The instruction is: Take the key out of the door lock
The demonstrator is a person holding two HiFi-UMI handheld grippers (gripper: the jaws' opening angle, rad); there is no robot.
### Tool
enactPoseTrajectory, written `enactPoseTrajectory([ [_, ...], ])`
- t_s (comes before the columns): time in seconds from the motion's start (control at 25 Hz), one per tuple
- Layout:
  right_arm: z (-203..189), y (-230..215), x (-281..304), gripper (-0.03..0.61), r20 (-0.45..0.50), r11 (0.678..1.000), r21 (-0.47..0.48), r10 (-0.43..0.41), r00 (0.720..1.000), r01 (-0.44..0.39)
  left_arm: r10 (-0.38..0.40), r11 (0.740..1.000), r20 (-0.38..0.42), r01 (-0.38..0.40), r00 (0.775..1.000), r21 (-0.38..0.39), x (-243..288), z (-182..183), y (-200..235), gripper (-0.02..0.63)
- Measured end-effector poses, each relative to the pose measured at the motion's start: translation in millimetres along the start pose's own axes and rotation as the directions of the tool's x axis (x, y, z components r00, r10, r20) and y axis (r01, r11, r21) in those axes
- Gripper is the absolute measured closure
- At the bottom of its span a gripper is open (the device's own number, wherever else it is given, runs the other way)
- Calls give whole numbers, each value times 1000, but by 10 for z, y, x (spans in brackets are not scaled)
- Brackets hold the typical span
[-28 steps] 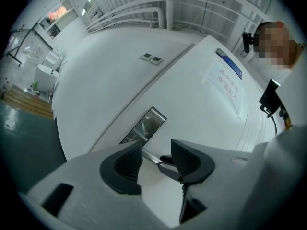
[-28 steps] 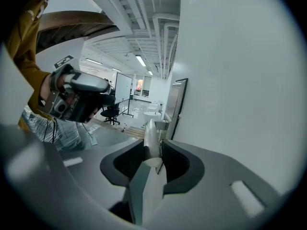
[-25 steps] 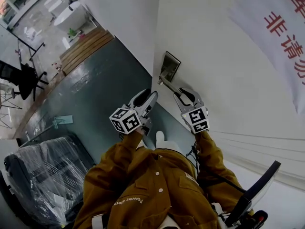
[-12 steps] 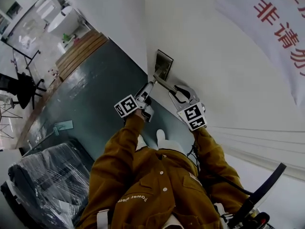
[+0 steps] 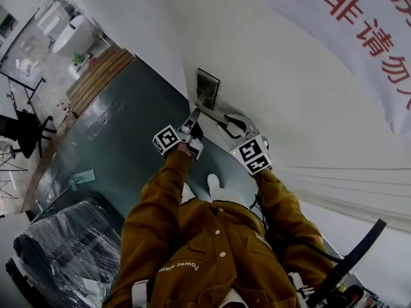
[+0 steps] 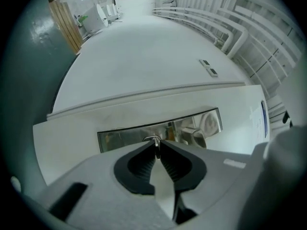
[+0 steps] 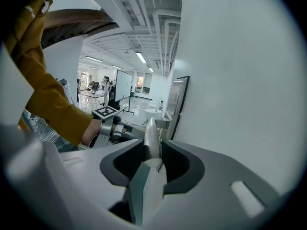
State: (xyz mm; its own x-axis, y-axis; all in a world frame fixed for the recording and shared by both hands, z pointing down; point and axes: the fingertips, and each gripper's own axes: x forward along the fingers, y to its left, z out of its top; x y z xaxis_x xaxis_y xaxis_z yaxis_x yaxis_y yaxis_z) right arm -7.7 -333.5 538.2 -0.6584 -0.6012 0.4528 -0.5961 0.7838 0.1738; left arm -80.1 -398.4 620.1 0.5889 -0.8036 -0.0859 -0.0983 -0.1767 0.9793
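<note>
A metal lock plate sits on the white door. Its lever handle runs toward me, and my right gripper is shut on it. In the right gripper view the handle lies clamped between the dark pads. My left gripper is at the plate, just left of the handle. In the left gripper view a small silver key sticks out of the plate. The jaws are closing on it, and the pad tips touch it from both sides. The keyhole itself is hidden.
A white banner with red characters hangs on the wall at upper right. Green floor lies left of the door, with wooden boards beyond and a plastic-wrapped chair at lower left. My own ochre sleeves fill the lower middle.
My left gripper has moved forward from beside the handle up to the lock plate, and its jaws have narrowed around the key. The right gripper stays clamped on the handle.
</note>
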Motion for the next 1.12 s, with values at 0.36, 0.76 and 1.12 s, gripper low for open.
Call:
enactPoseTrajectory([
  [0.36, 1, -20, 3, 451, 4, 999, -19, -27, 1000, 27, -17, 998, 6, 17, 1000, -68, 4, 8, 32, 591],
  [0.76, -13, -24, -6, 451, -6, 999, -24, -44, 999, 44, -10, 999, -35, 9, 999, -42, -307, -67, -45, 594],
  [1.12, 42, 13, -50, 411, 50, 996, 55, -73, 996, 70, 133, 956, -88, -105, 987, 274, -872, -78, -366, 594],
])
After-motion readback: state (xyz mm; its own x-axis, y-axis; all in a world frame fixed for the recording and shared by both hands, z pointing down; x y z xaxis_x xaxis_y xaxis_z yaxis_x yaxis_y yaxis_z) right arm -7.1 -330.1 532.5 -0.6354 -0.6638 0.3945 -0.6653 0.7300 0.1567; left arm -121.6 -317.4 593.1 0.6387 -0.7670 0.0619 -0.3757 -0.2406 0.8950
